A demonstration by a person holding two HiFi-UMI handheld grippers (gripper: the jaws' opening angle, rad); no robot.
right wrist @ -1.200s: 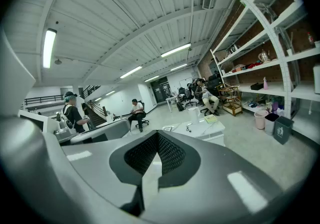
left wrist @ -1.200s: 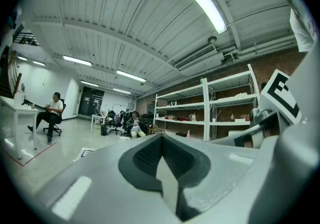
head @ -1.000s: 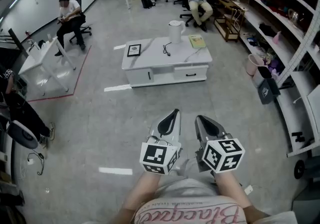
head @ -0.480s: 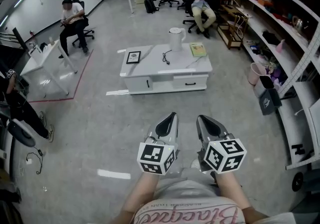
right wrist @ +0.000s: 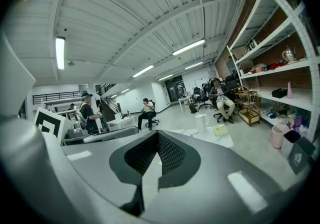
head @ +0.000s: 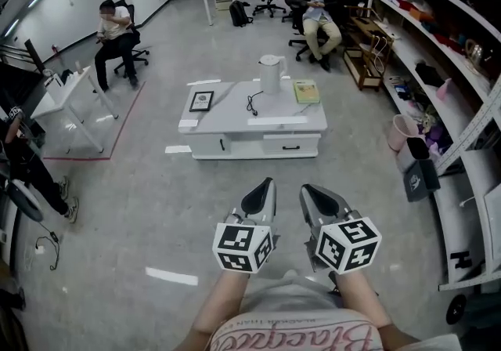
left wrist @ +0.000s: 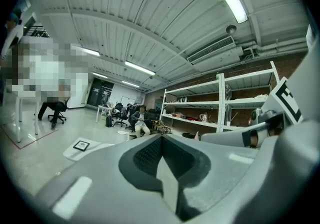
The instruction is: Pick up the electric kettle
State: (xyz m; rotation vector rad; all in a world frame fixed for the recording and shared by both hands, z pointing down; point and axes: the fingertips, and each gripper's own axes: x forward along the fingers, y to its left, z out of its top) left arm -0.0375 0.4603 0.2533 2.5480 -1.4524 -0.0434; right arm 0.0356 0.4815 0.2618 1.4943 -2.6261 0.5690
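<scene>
A white electric kettle (head: pixel 271 74) stands upright near the far edge of a low white table (head: pixel 235 118), with a black cord (head: pixel 252 101) lying beside it. In the right gripper view the kettle (right wrist: pixel 200 123) shows small and far off. My left gripper (head: pixel 261 196) and right gripper (head: pixel 316 199) are held side by side low in the head view, well short of the table. Both are shut, jaws pressed together with nothing between them. In the left gripper view the jaws hide the kettle.
On the table lie a framed picture (head: pixel 201 100) and a green book (head: pixel 306 92). Metal shelving (head: pixel 438 67) lines the right side, with bins (head: pixel 403 133) on the floor. People sit on office chairs (head: pixel 116 34) at the left and back. A white desk (head: pixel 66 95) stands left.
The table and kettle have shifted lower and nearer in the head view as I move toward them. Both grippers stay shut in the same spot.
</scene>
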